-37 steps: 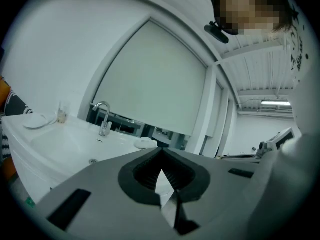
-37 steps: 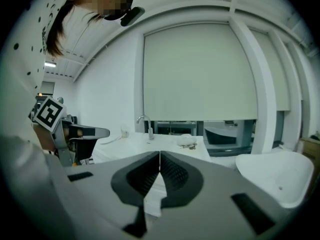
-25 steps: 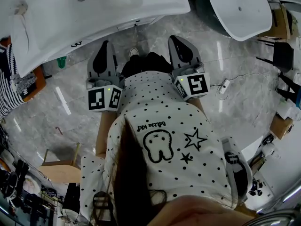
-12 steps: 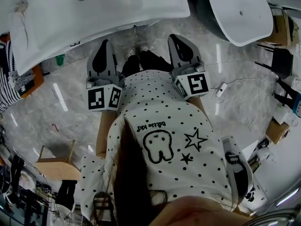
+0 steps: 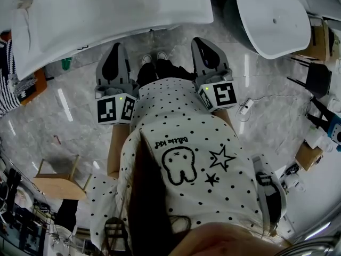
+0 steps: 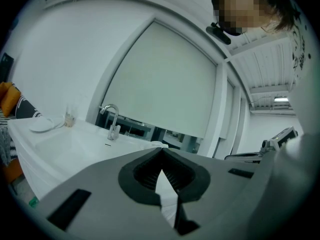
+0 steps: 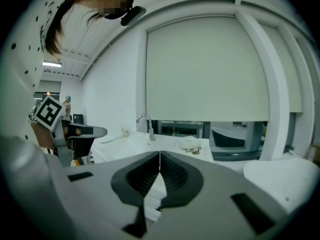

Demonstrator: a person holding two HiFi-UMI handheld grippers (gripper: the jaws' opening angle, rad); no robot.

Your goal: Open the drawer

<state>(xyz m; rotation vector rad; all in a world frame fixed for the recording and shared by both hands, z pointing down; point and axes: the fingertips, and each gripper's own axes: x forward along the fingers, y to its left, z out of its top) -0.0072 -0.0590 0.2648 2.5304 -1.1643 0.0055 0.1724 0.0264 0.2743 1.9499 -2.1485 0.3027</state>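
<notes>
No drawer shows in any view. In the head view my left gripper (image 5: 116,49) and right gripper (image 5: 202,42) point forward side by side over a marble floor, in front of the person's dotted shirt. Both are shut, their tips meeting with nothing between them. In the left gripper view the left gripper (image 6: 161,152) faces a white counter (image 6: 60,146) with a chrome tap (image 6: 111,121). The right gripper (image 7: 159,154) in its own view faces the same counter (image 7: 165,146) and tap (image 7: 147,125).
A white counter with a basin (image 5: 106,15) runs across the top left, just ahead of the grippers. A second white basin (image 5: 272,15) sits at the top right. A wooden stool (image 5: 58,181) stands lower left. A cable with a plug (image 5: 244,108) lies on the floor to the right.
The stool, the plug and the floor marks have slid across the head view while the person's shoes came into sight. Both grippers kept shut and side by side.
</notes>
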